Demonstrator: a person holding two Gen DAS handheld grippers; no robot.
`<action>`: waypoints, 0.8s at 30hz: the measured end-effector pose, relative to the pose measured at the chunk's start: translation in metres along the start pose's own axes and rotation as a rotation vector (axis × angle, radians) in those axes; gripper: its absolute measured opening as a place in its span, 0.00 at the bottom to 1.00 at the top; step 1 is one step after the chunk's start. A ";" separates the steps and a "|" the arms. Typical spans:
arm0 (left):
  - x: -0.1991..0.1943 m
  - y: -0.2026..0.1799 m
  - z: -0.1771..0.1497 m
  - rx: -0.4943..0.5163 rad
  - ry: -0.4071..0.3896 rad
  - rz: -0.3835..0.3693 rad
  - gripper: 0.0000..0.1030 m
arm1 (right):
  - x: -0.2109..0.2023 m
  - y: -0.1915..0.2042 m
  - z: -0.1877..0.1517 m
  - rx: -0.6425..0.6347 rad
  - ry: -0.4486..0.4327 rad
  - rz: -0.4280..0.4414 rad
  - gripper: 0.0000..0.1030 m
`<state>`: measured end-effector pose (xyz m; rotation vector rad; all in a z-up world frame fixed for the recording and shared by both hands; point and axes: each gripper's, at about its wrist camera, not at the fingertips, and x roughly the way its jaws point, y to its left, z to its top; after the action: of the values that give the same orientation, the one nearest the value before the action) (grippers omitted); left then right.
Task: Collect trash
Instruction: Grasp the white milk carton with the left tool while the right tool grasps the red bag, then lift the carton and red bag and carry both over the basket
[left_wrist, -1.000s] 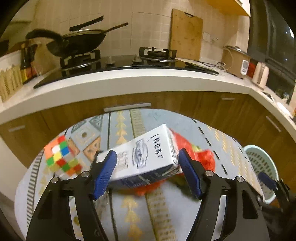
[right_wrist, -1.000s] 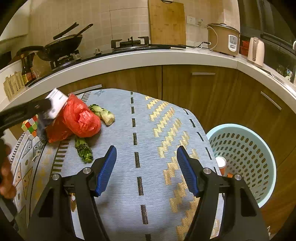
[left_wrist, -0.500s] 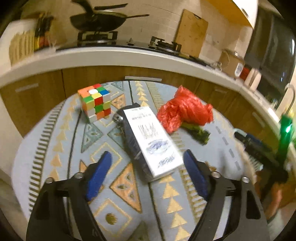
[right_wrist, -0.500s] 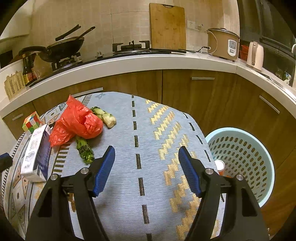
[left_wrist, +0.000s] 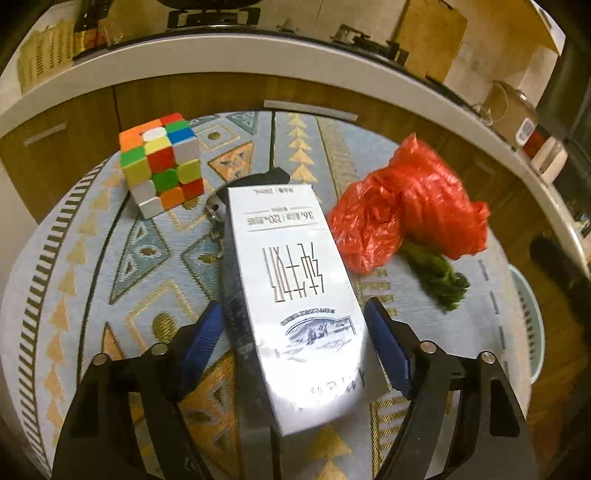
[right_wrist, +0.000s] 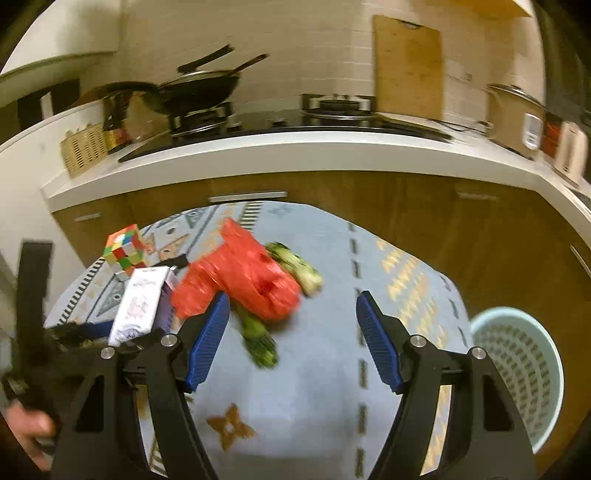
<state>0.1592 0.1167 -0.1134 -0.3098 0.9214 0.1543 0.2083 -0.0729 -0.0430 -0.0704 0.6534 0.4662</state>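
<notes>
The left claw straddles the near end of the carton, its jaws closing but the blue pads not visibly pressing the sides. The carton lies flat on the table, its long axis running away from the claw toward the cabinets, its printing upside down from this side. Left of the carton's far end stands a cube; right of the carton lies a red bag over some greens.

The right claw hangs apart and empty above the table, right of the carton. Only its view shows the whole bin, well right of the carton beyond the table edge, a second vegetable behind the bag, and a hand gripping the left tool.
</notes>
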 end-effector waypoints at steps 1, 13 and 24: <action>0.001 -0.003 0.000 0.008 -0.006 0.012 0.69 | 0.007 0.004 0.005 -0.013 0.011 0.008 0.65; -0.031 0.002 -0.006 0.014 -0.100 -0.008 0.62 | 0.070 0.031 0.022 -0.087 0.114 0.031 0.65; -0.047 0.020 -0.010 -0.035 -0.124 -0.073 0.62 | 0.057 0.044 0.019 -0.160 0.083 0.034 0.15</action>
<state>0.1184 0.1328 -0.0856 -0.3614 0.7839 0.1214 0.2391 -0.0070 -0.0583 -0.2310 0.6992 0.5497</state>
